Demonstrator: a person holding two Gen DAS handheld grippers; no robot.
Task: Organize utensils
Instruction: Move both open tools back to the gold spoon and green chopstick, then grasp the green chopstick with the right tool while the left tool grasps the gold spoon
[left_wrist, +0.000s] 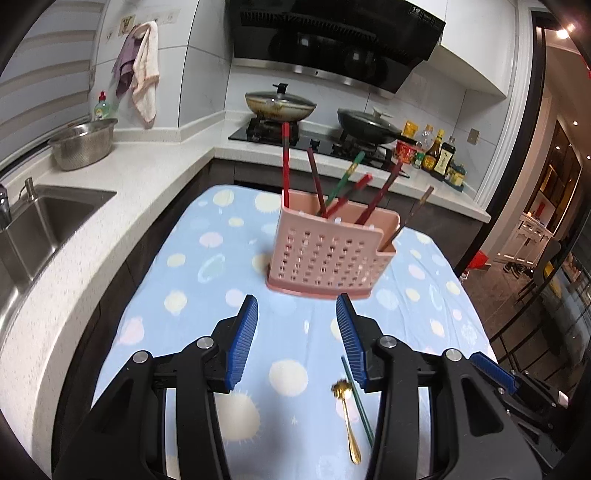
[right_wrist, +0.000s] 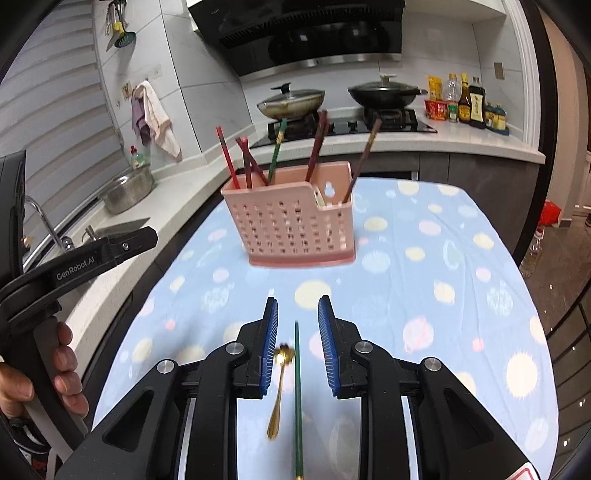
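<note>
Left wrist view: the left gripper (left_wrist: 297, 301) tilts down over the blue dotted cloth (left_wrist: 184, 266) on the counter, its jaws spread with nothing between them, short of the pink holder (left_wrist: 325, 254). A gold spoon (left_wrist: 347, 421) and a green chopstick (left_wrist: 356, 398) lie just beside its right finger. In the right wrist view, the right gripper (right_wrist: 297, 304) also angles down, jaws narrowly parted and pinching nothing, with spoon and chopstick lying on the cloth below the gap. The holder stands upright mid-cloth with chopsticks (right_wrist: 317, 147) in it, bare cloth on every side. A hand (right_wrist: 62, 373) grips the left gripper's handle at the cloth's left edge.
</note>
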